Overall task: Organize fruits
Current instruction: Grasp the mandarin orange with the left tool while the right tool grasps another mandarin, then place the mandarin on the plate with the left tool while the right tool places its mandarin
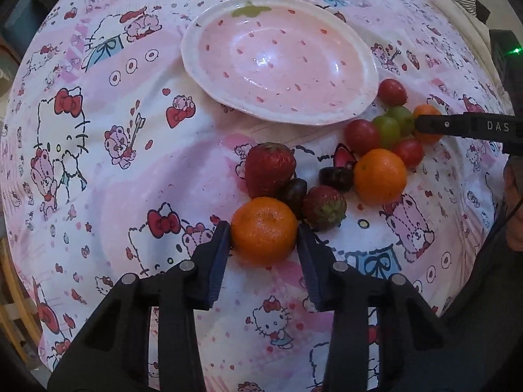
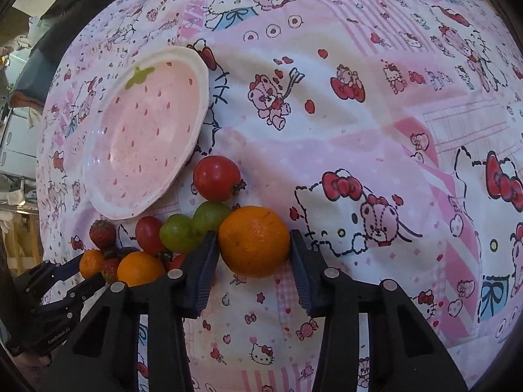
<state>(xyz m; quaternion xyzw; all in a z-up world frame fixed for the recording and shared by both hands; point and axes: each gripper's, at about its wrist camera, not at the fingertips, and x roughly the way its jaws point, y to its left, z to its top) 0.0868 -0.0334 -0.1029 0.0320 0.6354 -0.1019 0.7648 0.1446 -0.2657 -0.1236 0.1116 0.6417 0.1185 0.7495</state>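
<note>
Showing two simultaneous grasps on round citrus, one per hand. The left gripper [image 1: 264, 233] has its fingers [image 1: 219, 254] clamped on a mandarin [image 1: 264, 230], one pad touching each flank of the fruit, which rests on the patterned cloth [image 1: 98, 170] covering the surface. The right gripper [image 2: 254, 245] is likewise closed on a second mandarin [image 2: 254, 241], its pads pressing the fruit's two sides.

Each fruit sits at the fingertips, not deep between the fingers, which suggests a light pinch across the widest part to avoid bruising. Both tools point steeply down onto the cloth, a posture that suits lifting a fruit clear of its neighbours.

Beyond the left fingers lie two strawberries [image 1: 269, 168], two dark fruits and a third orange [image 1: 380, 176]; further right of them cluster the green grapes [image 1: 390, 124] and cherry tomatoes [image 1: 361, 135]. The grapes lie just beside the right gripper's left finger. The strawberry-patterned bowl [image 1: 202, 75] stands empty ahead of the fingers, near the pile, probably as the destination.

A mandarin is nearly spherical, so it has no marked long axis; the left one shows its dimpled stem end facing up toward the camera, slightly away from the fingers. The right one's stem end cannot be made out. The larger strawberry's tip points toward the fingers, its long axis running roughly along their reach.
</note>
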